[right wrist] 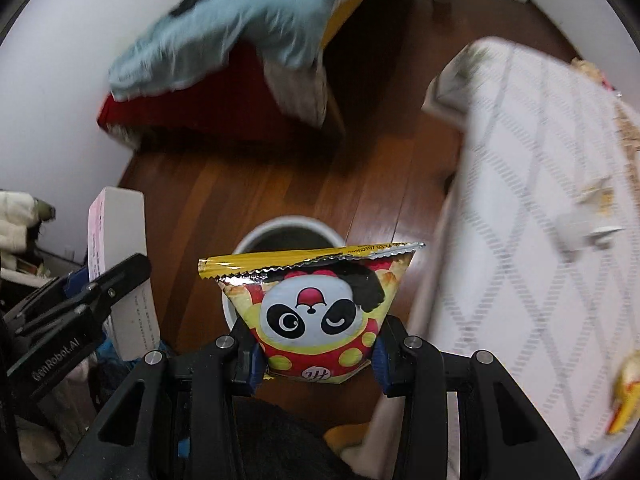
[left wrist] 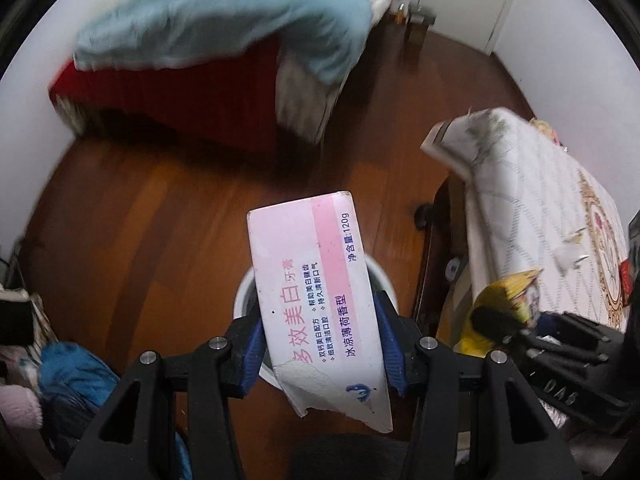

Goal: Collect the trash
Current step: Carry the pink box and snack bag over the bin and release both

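Observation:
My left gripper [left wrist: 322, 344] is shut on a pink and white toothpaste box [left wrist: 316, 300] with a torn end, held above a white trash bin [left wrist: 245, 296] on the wood floor. My right gripper [right wrist: 316, 350] is shut on a yellow and red panda snack bag [right wrist: 312, 312], held over the same white bin [right wrist: 280, 226]. The snack bag [left wrist: 500, 312] and right gripper show at the right of the left wrist view. The toothpaste box [right wrist: 120, 264] and left gripper show at the left of the right wrist view.
A red bed with a light blue blanket [left wrist: 240, 24] stands at the back. A table with a white quilted cloth [left wrist: 536, 208] is at the right, with small scraps on it. Clothes are piled at the left [left wrist: 68, 372].

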The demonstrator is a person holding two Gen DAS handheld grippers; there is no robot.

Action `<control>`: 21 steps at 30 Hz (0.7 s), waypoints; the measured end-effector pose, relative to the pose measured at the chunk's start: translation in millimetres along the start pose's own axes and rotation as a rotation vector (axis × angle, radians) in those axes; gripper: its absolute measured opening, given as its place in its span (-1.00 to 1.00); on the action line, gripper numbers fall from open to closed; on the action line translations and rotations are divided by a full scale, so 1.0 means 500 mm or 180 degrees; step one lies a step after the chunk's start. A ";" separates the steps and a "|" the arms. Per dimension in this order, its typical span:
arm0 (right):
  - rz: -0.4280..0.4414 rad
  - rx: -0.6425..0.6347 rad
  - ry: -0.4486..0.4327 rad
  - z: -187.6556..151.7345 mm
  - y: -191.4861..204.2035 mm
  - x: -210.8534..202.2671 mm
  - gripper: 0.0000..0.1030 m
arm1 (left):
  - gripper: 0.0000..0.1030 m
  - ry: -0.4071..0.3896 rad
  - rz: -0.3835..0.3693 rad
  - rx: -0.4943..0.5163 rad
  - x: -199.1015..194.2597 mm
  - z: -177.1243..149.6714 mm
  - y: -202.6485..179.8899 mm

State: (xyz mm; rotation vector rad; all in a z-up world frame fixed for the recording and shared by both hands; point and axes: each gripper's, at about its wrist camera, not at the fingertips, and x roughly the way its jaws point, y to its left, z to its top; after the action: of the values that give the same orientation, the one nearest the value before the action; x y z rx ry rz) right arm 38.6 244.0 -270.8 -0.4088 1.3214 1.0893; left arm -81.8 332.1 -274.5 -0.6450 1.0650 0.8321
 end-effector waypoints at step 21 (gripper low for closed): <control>-0.0347 -0.0175 0.1113 0.024 0.056 0.358 0.88 | 0.87 0.0671 0.0147 -0.0576 0.195 -0.005 0.184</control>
State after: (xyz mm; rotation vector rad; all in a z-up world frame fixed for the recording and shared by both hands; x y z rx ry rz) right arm 0.4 338.3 -421.1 -0.7292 1.5567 0.9933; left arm -136.1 406.5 -371.8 -0.8785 1.2068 0.9222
